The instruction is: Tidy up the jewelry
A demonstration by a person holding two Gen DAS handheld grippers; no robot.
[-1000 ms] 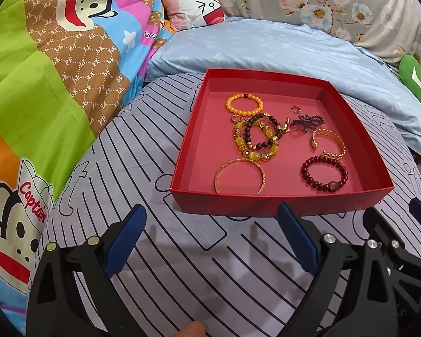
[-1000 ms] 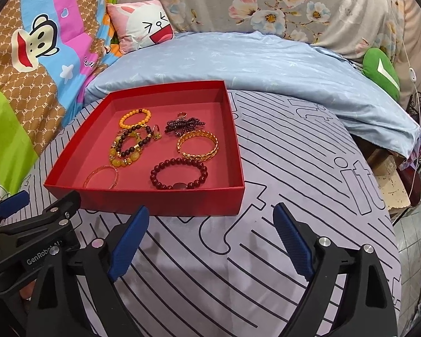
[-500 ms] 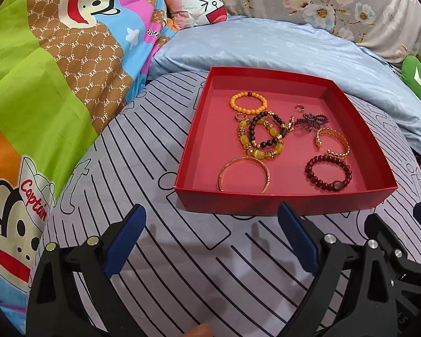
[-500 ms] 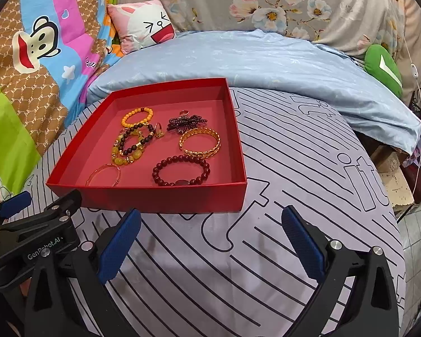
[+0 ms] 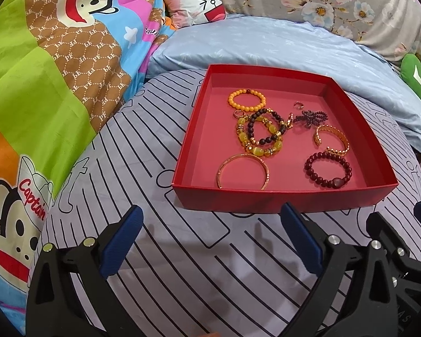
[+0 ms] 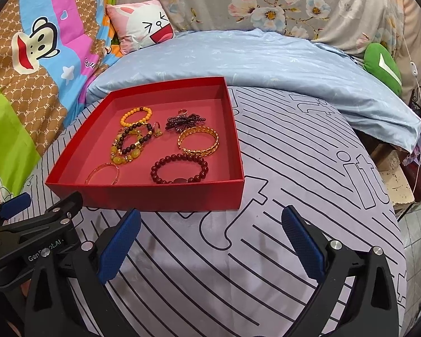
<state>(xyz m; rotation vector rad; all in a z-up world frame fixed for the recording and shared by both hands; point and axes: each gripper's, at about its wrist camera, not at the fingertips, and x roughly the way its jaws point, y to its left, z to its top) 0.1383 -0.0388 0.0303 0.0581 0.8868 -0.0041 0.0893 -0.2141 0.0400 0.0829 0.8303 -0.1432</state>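
Note:
A red tray [image 5: 280, 198] [image 6: 154, 196] sits on the striped bedsheet and holds several bracelets: an orange bead one [image 5: 247, 99] [image 6: 135, 115], a tangled yellow and dark bead cluster [image 5: 262, 134] [image 6: 129, 144], a thin gold bangle [image 5: 242, 171] [image 6: 102, 174], a gold cuff [image 5: 332, 140] [image 6: 198, 141], a dark red bead one [image 5: 327, 170] [image 6: 179, 168], and a dark beaded bow [image 5: 310, 118] [image 6: 183, 121]. My left gripper [image 5: 210, 238] is open and empty, just short of the tray's near wall. My right gripper [image 6: 210, 241] is open and empty, near the tray's right front corner.
A blue duvet [image 6: 252, 59] lies behind the tray. A cartoon quilt [image 5: 42, 70] rises on the left, with a pink pillow [image 6: 143, 25] at the back. A green cushion [image 6: 381, 64] sits at the right. The bed edge drops off at the right [image 6: 393, 196].
Both grippers have drawn slightly closer to the tray and tilted, so the tray sits a bit nearer and lower in view. Both stay open and empty.

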